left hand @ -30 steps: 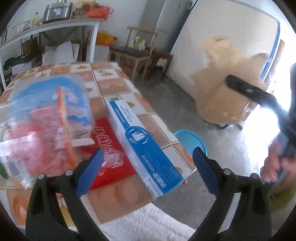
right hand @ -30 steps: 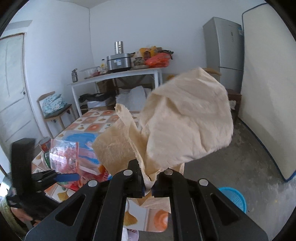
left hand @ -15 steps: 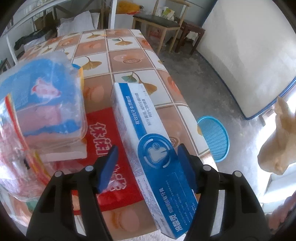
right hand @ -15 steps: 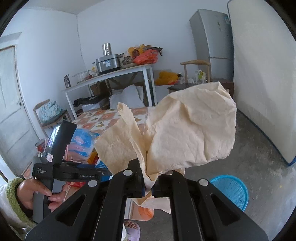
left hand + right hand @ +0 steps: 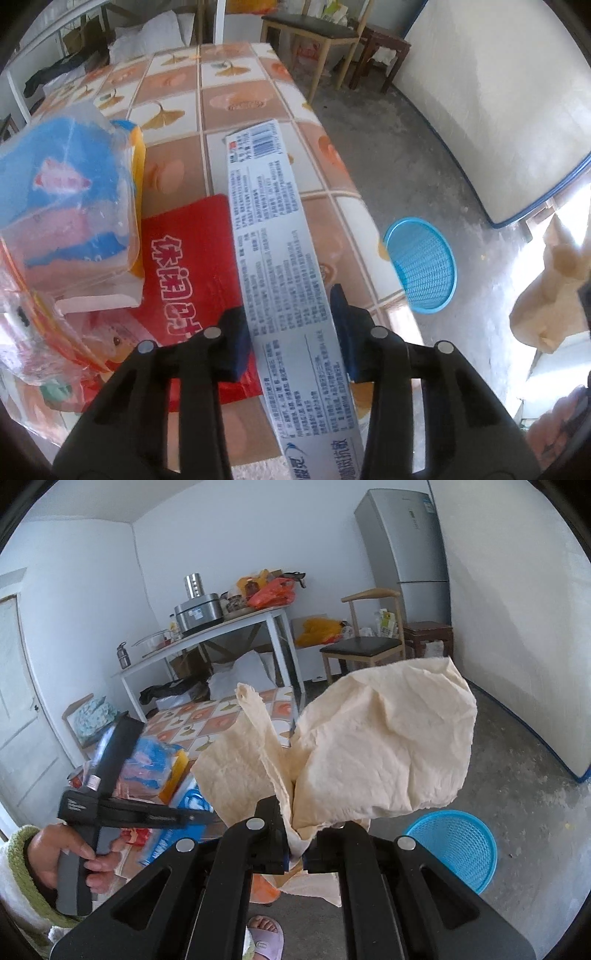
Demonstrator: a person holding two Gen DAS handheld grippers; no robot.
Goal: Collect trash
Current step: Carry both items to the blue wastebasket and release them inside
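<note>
The blue mesh basket (image 5: 421, 264) stood on the concrete floor just off the corner of the tiled table (image 5: 236, 96), and what showed of its inside looked empty; in the right wrist view the same basket (image 5: 456, 845) was partly cut off behind the gripper body. On the table a clear plastic bag (image 5: 62, 206) held blue and pink packets, though the film blurred their labels, and a red packet (image 5: 192, 273) lay flat beside it, half covered. The left gripper (image 5: 291, 332) had its jaws around the long toothpaste box (image 5: 273, 236), which lay along the table edge with its near end running out of frame; the jaws had just been closing, the blue pads stood against the box's two long sides, and a firm squeeze could not be confirmed. The right gripper (image 5: 295, 845) was clamped together on a crumpled beige paper (image 5: 369, 753), which was held in the air above the floor, its lower folds hanging behind the fingers. That paper hid much of the table from the right wrist view, and at the left view's right edge it appeared only as a pale overexposed shape (image 5: 543, 295). The person's left hand (image 5: 70, 860), in a green-cuffed sleeve, gripped the left tool's handle. A sandalled foot (image 5: 264, 932) was partly visible below.
</note>
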